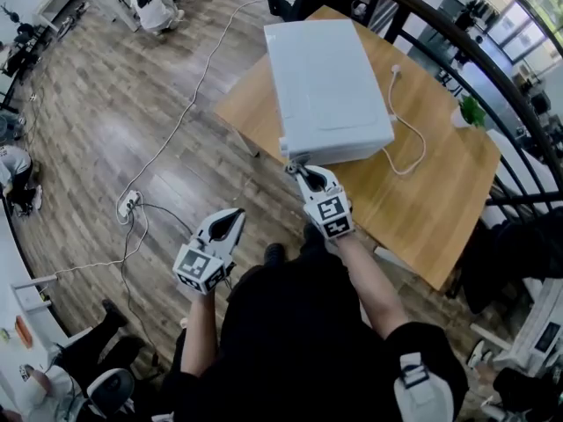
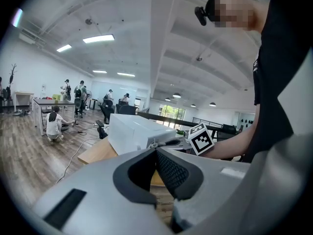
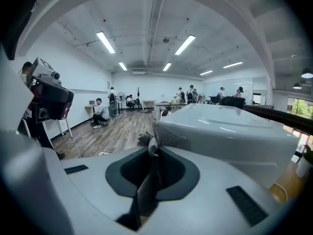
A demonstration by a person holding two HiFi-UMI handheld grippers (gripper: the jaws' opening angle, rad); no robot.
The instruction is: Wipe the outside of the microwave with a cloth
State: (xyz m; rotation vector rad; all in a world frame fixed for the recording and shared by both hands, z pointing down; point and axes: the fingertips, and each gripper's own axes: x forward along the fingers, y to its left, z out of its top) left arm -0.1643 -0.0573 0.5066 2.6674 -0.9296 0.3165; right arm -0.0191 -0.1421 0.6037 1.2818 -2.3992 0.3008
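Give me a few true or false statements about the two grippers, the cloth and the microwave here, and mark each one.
1. The right gripper is shut on the cloth. True.
2. The left gripper holds a second cloth. False: its jaws are together with nothing between them.
3. The microwave stands on a wooden table. True.
4. The white cable runs down to the floor. False: it lies on the table, plug included.

the microwave (image 1: pixel 325 86) sits on the table (image 1: pixel 431 209), cable (image 1: pixel 415 158) to its right. the cloth (image 3: pixel 165 134), in the right gripper (image 1: pixel 296 170), is at its near corner.
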